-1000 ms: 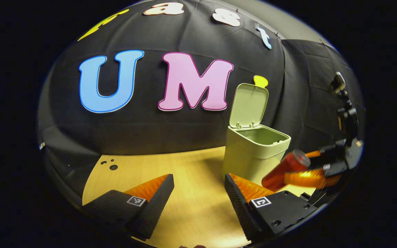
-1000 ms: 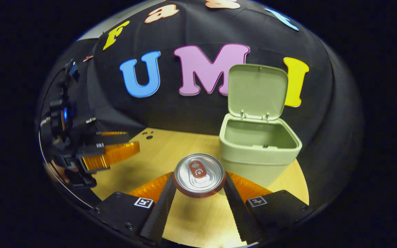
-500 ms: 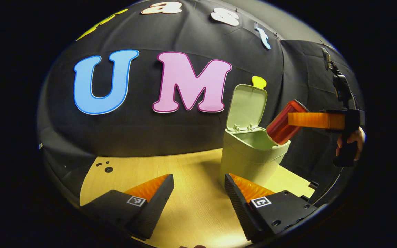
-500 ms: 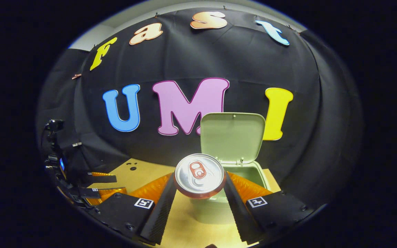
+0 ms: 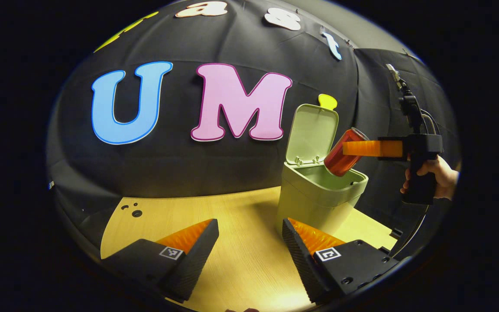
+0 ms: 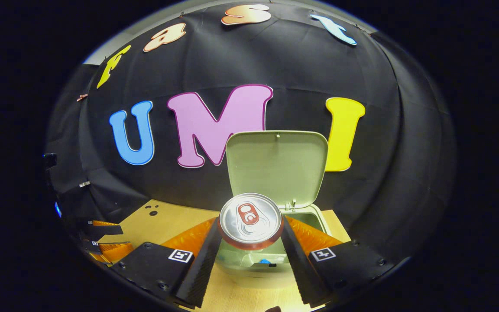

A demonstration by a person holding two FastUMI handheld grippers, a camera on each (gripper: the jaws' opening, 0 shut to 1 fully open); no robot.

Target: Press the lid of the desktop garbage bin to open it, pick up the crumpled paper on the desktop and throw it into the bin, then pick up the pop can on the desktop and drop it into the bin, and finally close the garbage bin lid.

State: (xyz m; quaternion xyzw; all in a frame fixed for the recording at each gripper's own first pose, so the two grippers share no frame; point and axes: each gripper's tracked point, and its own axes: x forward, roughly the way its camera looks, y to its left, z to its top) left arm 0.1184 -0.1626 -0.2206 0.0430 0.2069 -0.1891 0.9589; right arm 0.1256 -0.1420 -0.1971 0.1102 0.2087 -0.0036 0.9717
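Note:
The pale green bin (image 5: 319,195) stands on the wooden table (image 5: 215,225) with its lid (image 5: 312,134) raised upright. In the left gripper view, the red pop can (image 5: 342,151) hangs tilted over the bin's mouth, held by the right gripper (image 5: 355,148) in a person's hand (image 5: 442,175). In the right gripper view, the can's silver top (image 6: 251,220) sits between both fingers of the right gripper (image 6: 251,236), above the bin's opening (image 6: 301,219), with the lid (image 6: 275,167) behind. My left gripper (image 5: 249,247) stands open low over the table, left of the bin.
Small dark holes (image 5: 133,211) mark the table's far left. The left gripper (image 6: 102,238) shows at the lower left of the right gripper view. The black cloth wall rises close behind the bin.
The right gripper lifted the can from table height up over the bin and moved it further over the opening. The left gripper has stayed put.

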